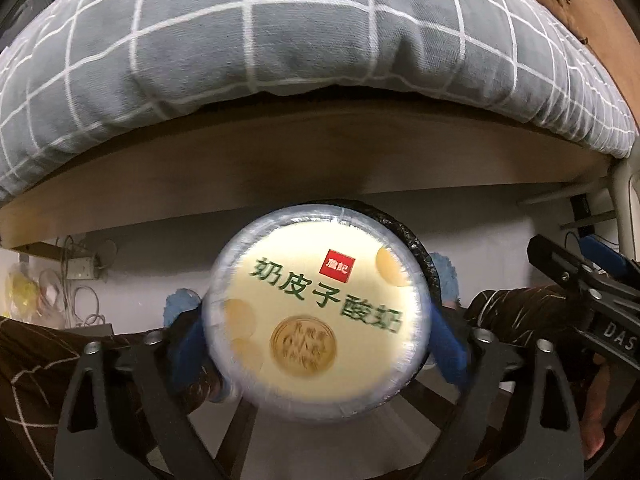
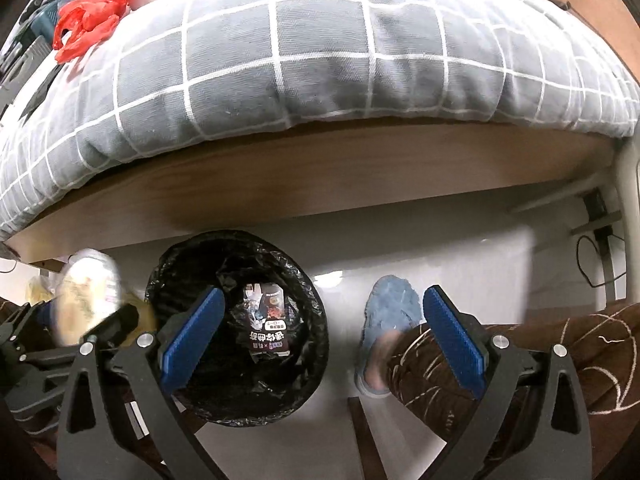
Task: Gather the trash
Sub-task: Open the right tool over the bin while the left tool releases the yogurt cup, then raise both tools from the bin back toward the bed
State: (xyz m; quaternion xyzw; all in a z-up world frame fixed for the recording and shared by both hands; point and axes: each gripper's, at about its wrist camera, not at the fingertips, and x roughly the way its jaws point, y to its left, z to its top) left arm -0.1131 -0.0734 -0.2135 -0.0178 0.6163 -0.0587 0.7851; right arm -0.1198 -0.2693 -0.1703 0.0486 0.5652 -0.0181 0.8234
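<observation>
Yogurt tub (image 1: 318,312) btwn wide left gripper (image 1: 316,344) jaws, pointing steeply down, over bin (image 2: 240,324)

Black gripper (image 2: 320,344), ribbed blue pads (image 2: 454,336)

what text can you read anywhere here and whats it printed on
"奶皮子酸奶": green letters on the yogurt tub lid, between the left gripper's fingers.
White characters in the lid's red square logo: too blurred to read.
Gold seal on the lid: unreadable.
"DAS": on the right gripper's body, cut off at the frame edge.
Dark wrapper in the black-lined trash bin: print upside down, too blurred.
</observation>
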